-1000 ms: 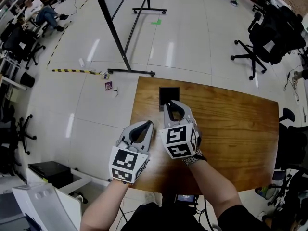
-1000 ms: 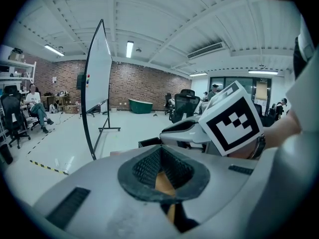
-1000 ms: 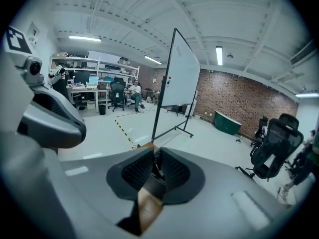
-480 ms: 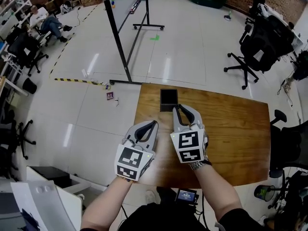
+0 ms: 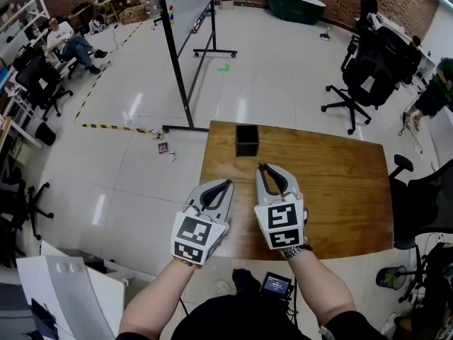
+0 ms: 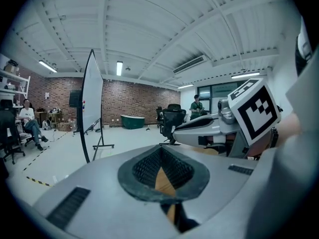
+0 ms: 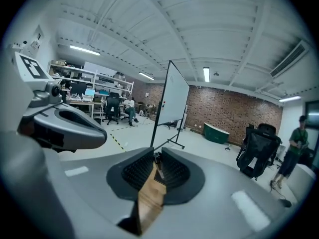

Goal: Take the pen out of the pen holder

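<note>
Both the left gripper [image 5: 228, 183] and right gripper [image 5: 261, 166] are pale grey plastic shells with black ribbed pads [image 6: 144, 171], 1 black-and-white marker cube [image 5: 193, 238] on each, plus a watch [image 5: 292, 248] and black sleeves [image 5: 350, 323].

A brown wooden table [image 5: 333, 183] with rounded corners stands on a pale, glossy floor [image 5: 141, 161] and carries a small black square pen holder [image 5: 247, 140], upright at its far edge, towards the left corner.
</note>
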Available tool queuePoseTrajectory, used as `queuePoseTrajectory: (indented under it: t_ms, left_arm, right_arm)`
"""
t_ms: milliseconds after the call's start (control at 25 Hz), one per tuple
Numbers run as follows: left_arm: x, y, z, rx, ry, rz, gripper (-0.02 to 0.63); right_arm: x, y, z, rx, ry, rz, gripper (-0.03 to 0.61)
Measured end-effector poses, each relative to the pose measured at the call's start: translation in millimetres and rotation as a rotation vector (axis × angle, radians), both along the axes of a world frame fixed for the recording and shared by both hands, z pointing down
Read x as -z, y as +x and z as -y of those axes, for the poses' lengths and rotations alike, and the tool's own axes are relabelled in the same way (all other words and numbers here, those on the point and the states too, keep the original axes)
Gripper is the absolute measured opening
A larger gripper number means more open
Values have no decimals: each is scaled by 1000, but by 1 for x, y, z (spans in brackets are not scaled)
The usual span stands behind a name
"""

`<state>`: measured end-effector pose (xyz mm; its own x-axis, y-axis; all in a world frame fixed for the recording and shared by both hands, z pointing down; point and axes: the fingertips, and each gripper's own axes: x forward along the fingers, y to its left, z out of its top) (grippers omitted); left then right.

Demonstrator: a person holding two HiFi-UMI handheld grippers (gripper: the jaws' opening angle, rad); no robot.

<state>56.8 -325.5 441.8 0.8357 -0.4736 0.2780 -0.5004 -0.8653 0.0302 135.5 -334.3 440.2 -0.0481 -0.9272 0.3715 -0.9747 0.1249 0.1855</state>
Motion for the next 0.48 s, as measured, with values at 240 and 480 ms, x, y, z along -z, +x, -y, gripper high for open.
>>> queuePoseTrajectory:
  t_ms: [240,480]
  left_arm:
    - [13,-20,-43,-16,23,-10,5]
    - [24,-38,-84,-35,46,-22,5]
  right_arm:
    - [15,-22,-54,-6,20,2,47]
    - [30,-39,-105,-17,51,-2,46]
